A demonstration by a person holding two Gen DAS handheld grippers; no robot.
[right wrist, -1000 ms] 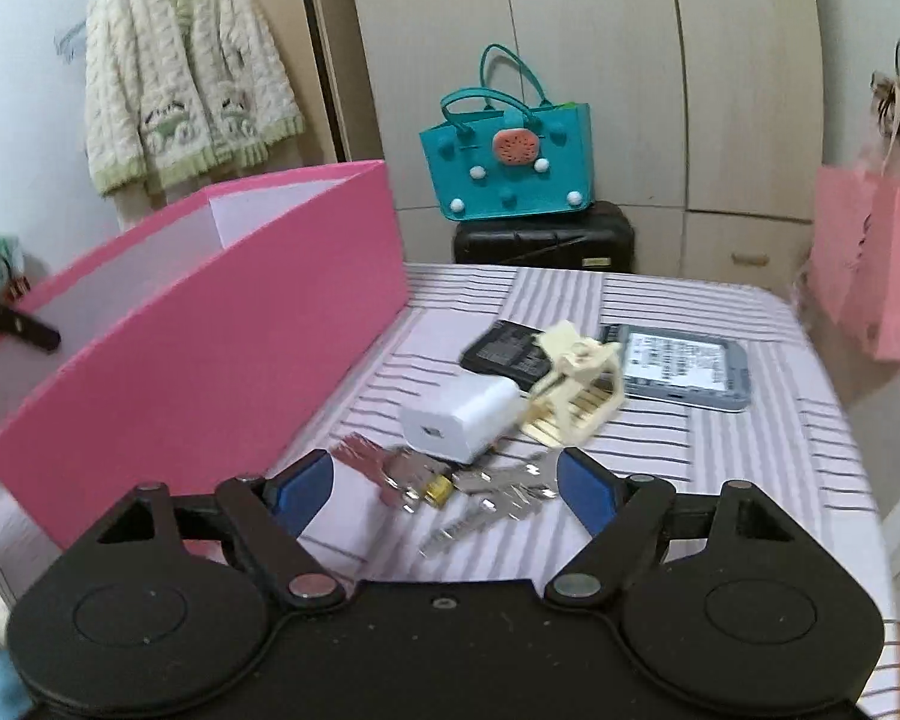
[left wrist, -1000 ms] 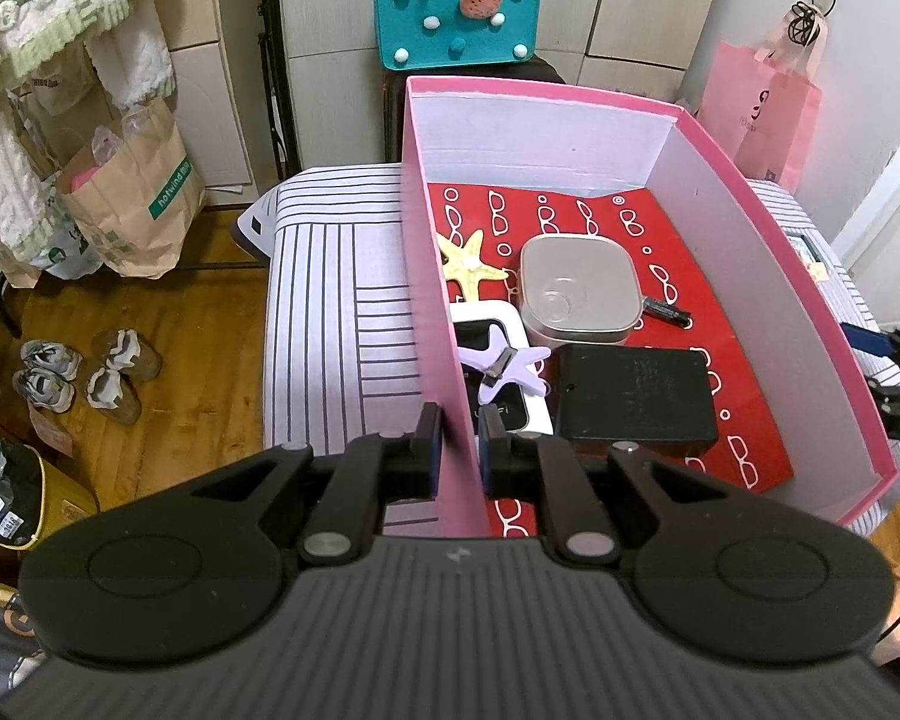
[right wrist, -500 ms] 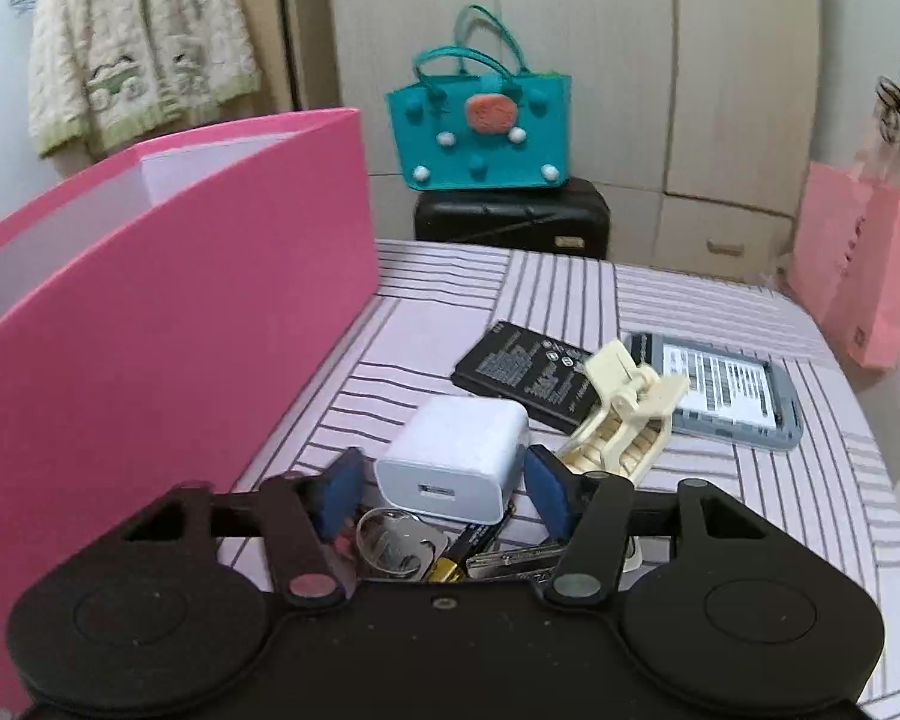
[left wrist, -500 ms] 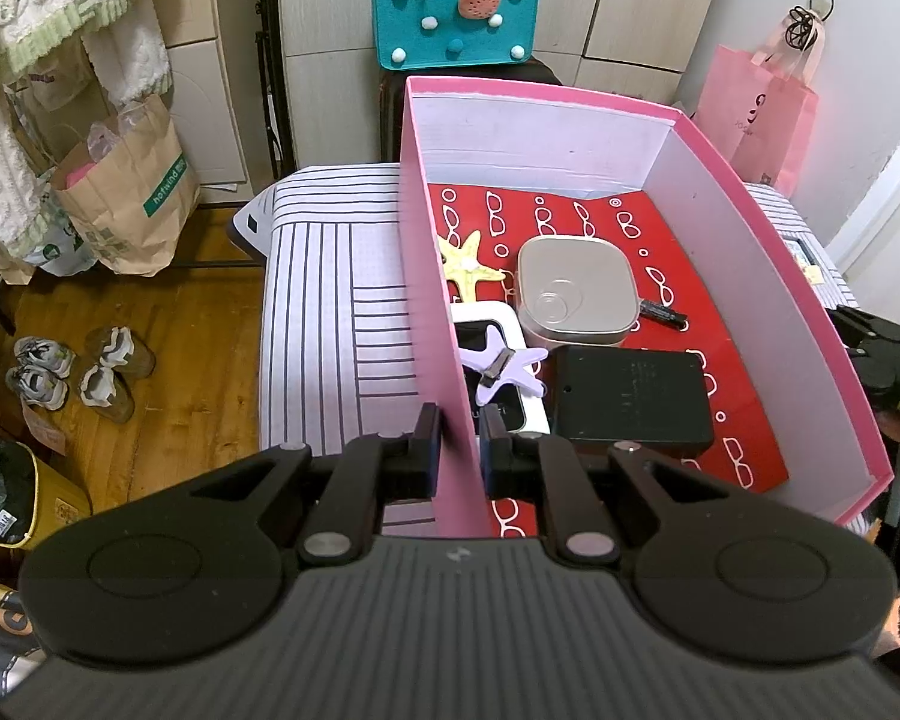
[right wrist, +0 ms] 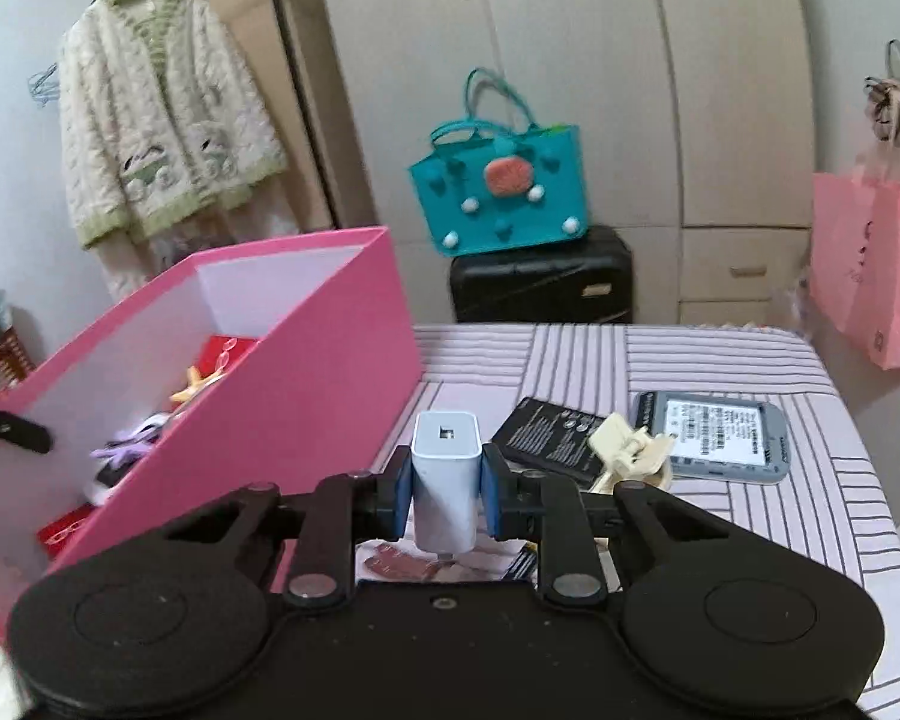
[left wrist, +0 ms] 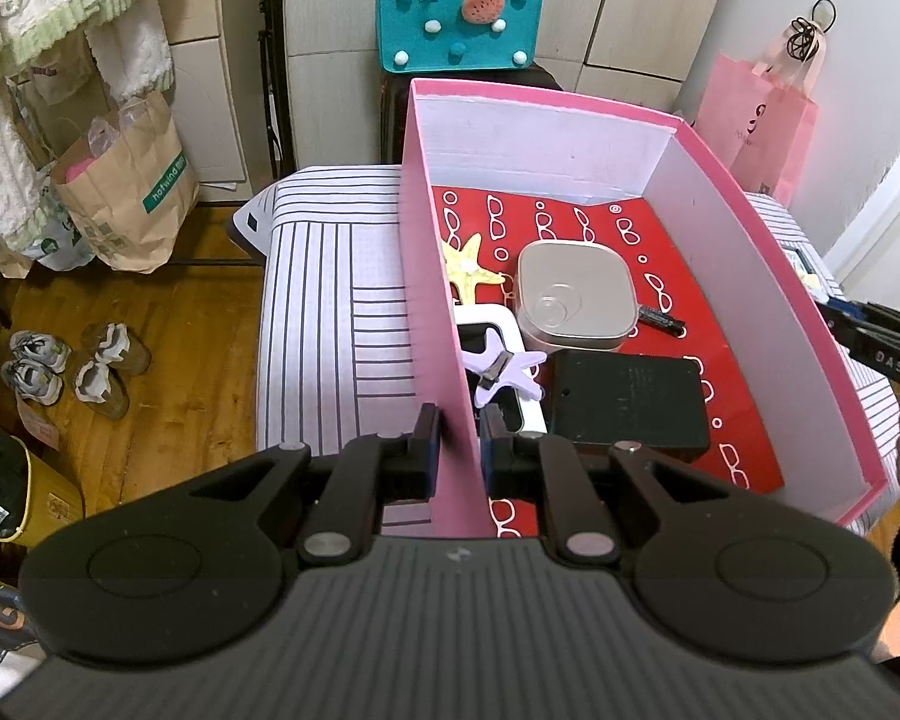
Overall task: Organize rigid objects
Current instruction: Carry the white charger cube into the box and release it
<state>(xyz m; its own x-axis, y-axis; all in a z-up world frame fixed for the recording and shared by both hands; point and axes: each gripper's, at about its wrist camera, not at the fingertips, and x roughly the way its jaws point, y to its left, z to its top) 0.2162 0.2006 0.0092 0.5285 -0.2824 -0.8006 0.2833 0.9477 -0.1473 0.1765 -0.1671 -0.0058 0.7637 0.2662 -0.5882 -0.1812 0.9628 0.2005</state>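
My left gripper (left wrist: 457, 450) is shut on the near left wall of the pink box (left wrist: 432, 300). Inside the box lie a beige square tin (left wrist: 576, 294), a black case (left wrist: 627, 399), a yellow starfish (left wrist: 468, 264), a lilac star clip (left wrist: 504, 369) and a black marker (left wrist: 660, 319). My right gripper (right wrist: 444, 495) has its jaws closing on a white charger cube (right wrist: 445, 462). Both blue pads press its sides, and it hangs lifted above the striped table (right wrist: 720, 360), just right of the pink box (right wrist: 306, 408). The right gripper's tip (left wrist: 870, 336) shows at the box's right edge.
A black battery (right wrist: 546, 438), a cream hair clip (right wrist: 627, 450) and a grey battery pack (right wrist: 714, 435) lie on the table beyond the charger. A red key tag (right wrist: 402, 564) peeks out under the jaws. Behind stand a teal bag (right wrist: 504, 192) on a black suitcase (right wrist: 540, 282) and a pink paper bag (right wrist: 864, 264).
The right gripper moved in over the charger, closed its jaws on it and lifted it off the table. The left gripper kept its hold on the box wall without moving.
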